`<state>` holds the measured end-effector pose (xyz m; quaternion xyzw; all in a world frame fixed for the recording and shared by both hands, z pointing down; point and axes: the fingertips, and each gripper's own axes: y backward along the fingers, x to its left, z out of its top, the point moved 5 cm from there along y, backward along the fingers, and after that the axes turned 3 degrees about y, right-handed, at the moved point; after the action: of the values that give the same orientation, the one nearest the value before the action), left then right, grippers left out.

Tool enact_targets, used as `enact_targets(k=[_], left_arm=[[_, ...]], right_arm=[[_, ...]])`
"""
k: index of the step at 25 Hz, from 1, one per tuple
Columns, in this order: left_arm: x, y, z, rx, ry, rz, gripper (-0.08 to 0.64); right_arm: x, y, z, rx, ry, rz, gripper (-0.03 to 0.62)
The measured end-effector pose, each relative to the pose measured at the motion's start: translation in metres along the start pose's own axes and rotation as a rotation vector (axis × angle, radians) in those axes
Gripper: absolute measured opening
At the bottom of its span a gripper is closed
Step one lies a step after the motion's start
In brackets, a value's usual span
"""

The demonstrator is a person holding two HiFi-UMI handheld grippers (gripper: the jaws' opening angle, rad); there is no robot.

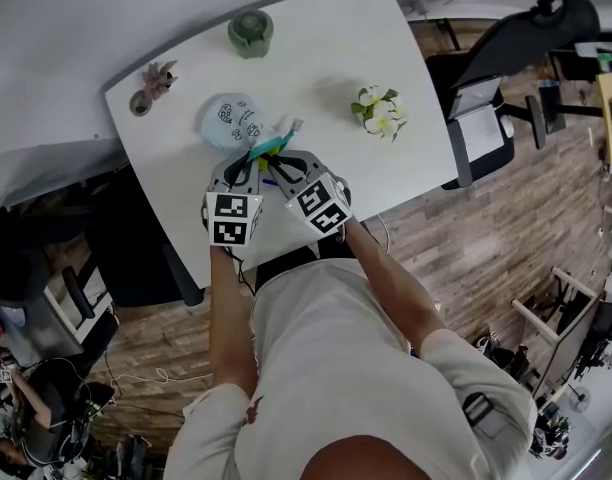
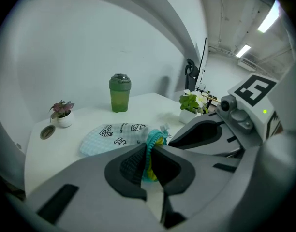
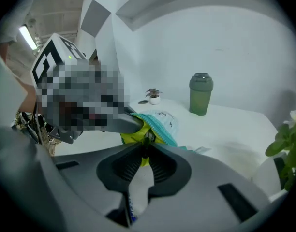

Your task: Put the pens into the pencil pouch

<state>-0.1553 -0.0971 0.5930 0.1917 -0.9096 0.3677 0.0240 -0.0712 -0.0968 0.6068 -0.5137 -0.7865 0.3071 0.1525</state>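
The pencil pouch (image 1: 229, 120), pale blue check with cartoon prints, lies on the white table (image 1: 326, 48), its teal zip mouth (image 1: 275, 147) turned toward me. My left gripper (image 2: 149, 152) is shut on the teal zip edge (image 2: 152, 138) at one side of the mouth. My right gripper (image 3: 145, 146) is shut on the zip edge on the other side, where the yellow lining (image 3: 132, 134) shows. In the head view both grippers (image 1: 248, 166) (image 1: 284, 164) sit close together at the mouth. A pen with blue print (image 3: 131, 210) shows under the right jaws.
A green tumbler (image 1: 251, 32) stands at the table's far edge. A small pink potted plant (image 1: 158, 76) and a round dish (image 1: 140, 104) sit at the far left. A white-flowered plant (image 1: 379, 110) stands to the right. An office chair (image 1: 496, 78) is beyond the table's right side.
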Motion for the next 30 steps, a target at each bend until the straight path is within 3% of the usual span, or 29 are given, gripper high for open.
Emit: enact_targets(k=[9, 20, 30], left_arm=[[0.0, -0.005, -0.004, 0.003, 0.05, -0.013, 0.009], [-0.001, -0.012, -0.014, 0.044, 0.023, 0.004, 0.009], [-0.001, -0.01, -0.016, 0.059, -0.029, 0.018, 0.009]], right_arm=[[-0.002, -0.027, -0.006, -0.006, -0.009, -0.022, 0.049], [-0.003, -0.014, -0.018, 0.026, 0.019, -0.041, 0.121], [-0.004, 0.028, -0.051, 0.078, 0.059, -0.076, 0.124]])
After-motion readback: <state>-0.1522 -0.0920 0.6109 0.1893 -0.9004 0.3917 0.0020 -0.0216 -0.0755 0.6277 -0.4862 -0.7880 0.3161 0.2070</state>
